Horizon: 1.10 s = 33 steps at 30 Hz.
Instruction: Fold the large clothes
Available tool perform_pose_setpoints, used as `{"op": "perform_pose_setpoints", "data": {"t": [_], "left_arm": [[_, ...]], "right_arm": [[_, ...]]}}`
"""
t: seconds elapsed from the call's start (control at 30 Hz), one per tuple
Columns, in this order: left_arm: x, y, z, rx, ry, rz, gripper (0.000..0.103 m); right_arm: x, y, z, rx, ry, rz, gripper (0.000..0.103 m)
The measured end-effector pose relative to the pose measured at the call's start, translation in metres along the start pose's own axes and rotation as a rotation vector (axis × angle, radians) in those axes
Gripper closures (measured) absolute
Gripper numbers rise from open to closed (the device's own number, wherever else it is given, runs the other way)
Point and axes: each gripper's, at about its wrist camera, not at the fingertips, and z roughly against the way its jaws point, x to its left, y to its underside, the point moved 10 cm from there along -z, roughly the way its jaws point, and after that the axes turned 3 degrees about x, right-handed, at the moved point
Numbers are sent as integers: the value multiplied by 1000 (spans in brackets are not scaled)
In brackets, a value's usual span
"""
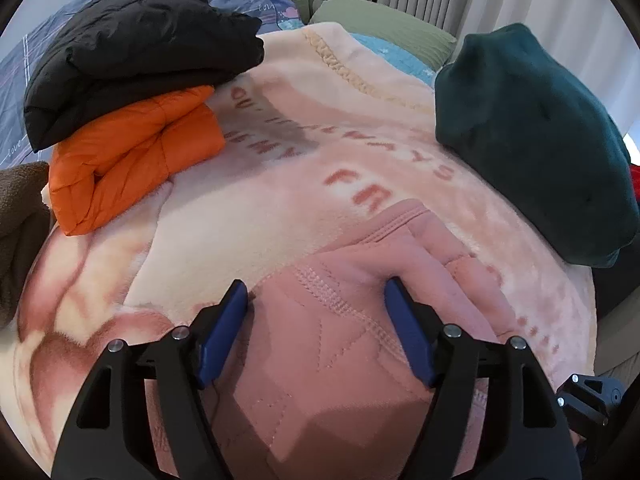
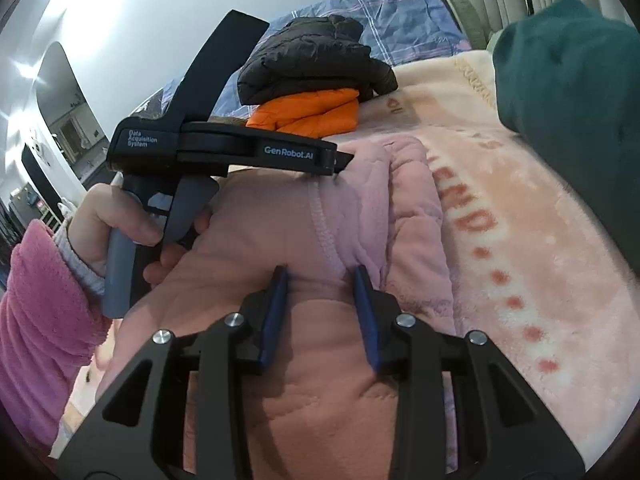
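A pink quilted garment point(image 1: 344, 320) lies bunched on a pale pink blanket point(image 1: 248, 216); it also fills the right wrist view point(image 2: 320, 240). My left gripper point(image 1: 318, 292) is open, its blue fingers pressed down on either side of a stitched part of the garment. My right gripper point(image 2: 320, 274) is partly closed, its fingers straddling a fold of the garment by a seam. The left gripper's black body point(image 2: 224, 148), held by a hand in a pink sleeve, shows in the right wrist view with its tip on the garment's far edge.
A folded black jacket point(image 1: 136, 44) sits on a folded orange jacket point(image 1: 132, 160) at the far left of the blanket. A dark teal garment point(image 1: 536, 140) is piled at the right. A brown cloth point(image 1: 20, 224) lies at the left edge. Curtains hang behind.
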Motion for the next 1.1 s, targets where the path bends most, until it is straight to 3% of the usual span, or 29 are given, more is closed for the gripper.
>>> {"op": "perform_pose_setpoints", "data": {"t": [0.13,0.3,0.37,0.5,0.6,0.7,0.77,0.8,0.83,0.9,0.93,1.03,1.1], "left_arm": [[1,0,28,-73,-3,2,30],[9,7,103,-234,9,5,30],[19,20,119,-256,2,17,30],[42,62,131,-259,55,40,38],[50,86,107,-215,89,49,38],[54,91,85,-169,125,96,38],[51,90,78,-150,113,73,38],[49,90,78,-144,104,56,39],[47,90,78,-134,102,43,39],[49,90,78,-129,119,50,40],[50,90,77,-130,135,62,40],[50,91,79,-144,128,61,40],[49,92,80,-152,113,53,40]], "right_arm": [[10,4,9,-3,8,13,69],[10,5,14,2,22,33,68],[10,5,13,11,13,34,68],[9,4,14,32,-11,33,66],[12,4,13,38,-7,57,66],[15,1,13,48,7,77,65],[17,-8,24,19,26,81,64],[16,-16,32,-8,57,83,54],[15,-26,42,-48,103,89,53],[18,-58,63,-151,166,122,64],[24,-73,65,-165,148,135,64],[40,-102,48,-136,54,133,80],[42,-108,13,-56,25,124,87]]}}
